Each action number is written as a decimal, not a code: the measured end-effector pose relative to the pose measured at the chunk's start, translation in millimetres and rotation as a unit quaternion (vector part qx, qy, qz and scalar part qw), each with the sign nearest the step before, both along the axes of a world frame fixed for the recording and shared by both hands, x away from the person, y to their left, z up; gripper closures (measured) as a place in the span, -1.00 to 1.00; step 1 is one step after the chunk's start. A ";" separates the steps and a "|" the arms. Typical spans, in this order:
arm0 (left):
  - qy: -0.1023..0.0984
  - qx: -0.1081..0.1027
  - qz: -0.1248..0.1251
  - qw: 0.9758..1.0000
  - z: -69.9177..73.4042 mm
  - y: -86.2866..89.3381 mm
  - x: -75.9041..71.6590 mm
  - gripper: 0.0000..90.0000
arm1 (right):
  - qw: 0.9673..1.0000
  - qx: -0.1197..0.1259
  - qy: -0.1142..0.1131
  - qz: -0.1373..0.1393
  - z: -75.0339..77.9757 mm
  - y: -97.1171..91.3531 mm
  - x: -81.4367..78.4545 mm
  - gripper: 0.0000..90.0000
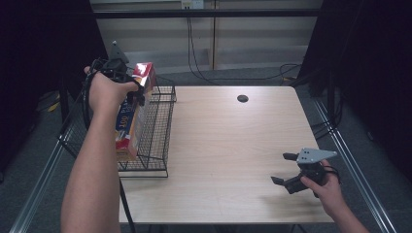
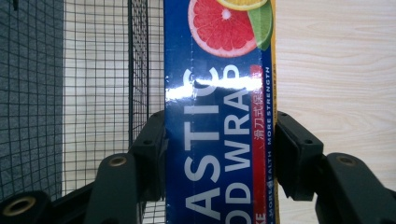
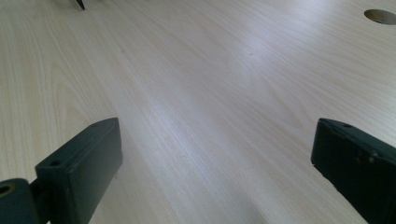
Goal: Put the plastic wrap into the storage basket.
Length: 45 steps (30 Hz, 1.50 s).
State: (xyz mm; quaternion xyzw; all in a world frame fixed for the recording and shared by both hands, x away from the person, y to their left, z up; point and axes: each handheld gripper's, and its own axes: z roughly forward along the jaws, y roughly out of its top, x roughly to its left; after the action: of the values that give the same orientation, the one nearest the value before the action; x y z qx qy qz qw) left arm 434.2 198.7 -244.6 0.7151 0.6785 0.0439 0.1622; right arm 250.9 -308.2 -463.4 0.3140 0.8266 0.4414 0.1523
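Item one: my left gripper, raised over the far left corner of the table. Its jaws are clamped on a long box of plastic food wrap, one jaw pressed flat on each long side, as the left gripper view shows plainly. The box is dark blue with white lettering, a red stripe along one edge and a cut citrus picture at its far end.

Item two: the box itself. It stands on end inside the black wire basket, leaning slightly, its upper end at my left hand and its lower end down near the basket's near left corner. Whether that lower end touches the basket floor I cannot tell from the high view.

Item three: the wire basket, at the left edge of the table, long side running near to far. Its mesh shows just beside the box in the left gripper view.

Item four: my right gripper, low over the near right part of the table, well apart from the basket. Its jaws are spread wide with nothing between them, bare pale wood beneath.

Item five: a small round hole in the tabletop, far side, right of the basket.
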 end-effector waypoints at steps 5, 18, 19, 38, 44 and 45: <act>-0.003 0.005 0.009 1.000 2.6 9.0 -2.0 -0.01 | 1.000 -0.001 -0.003 -0.002 -0.2 0.5 -0.1 -0.96; -0.004 0.014 0.021 1.000 4.0 25.2 -4.9 -0.01 | 1.000 -0.002 -0.004 -0.005 -0.4 1.4 -0.4 -0.96; -0.003 0.016 0.023 1.000 4.7 27.7 -5.4 -0.01 | 1.000 0.000 -0.002 -0.004 -0.4 1.3 -0.2 -0.96; -0.005 0.023 0.040 0.999 -4.3 51.5 -5.4 -0.01 | 1.000 -0.005 -0.001 -0.005 -1.6 3.1 -0.3 -0.96; -0.002 0.027 0.045 0.999 -8.8 54.9 -4.7 -0.01 | 1.000 -0.006 -0.001 -0.005 -1.7 3.5 -0.5 -0.96; -0.002 0.019 0.052 0.998 -10.7 55.3 -4.7 -0.01 | 1.000 -0.007 -0.002 -0.006 -1.7 3.4 -0.6 -0.96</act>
State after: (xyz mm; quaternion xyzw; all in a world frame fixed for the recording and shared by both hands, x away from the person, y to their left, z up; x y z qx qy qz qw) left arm 429.5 254.1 -255.2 0.6814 0.7139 0.0660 0.1475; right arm 250.4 -304.7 -465.1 0.3173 0.8274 0.4356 0.1582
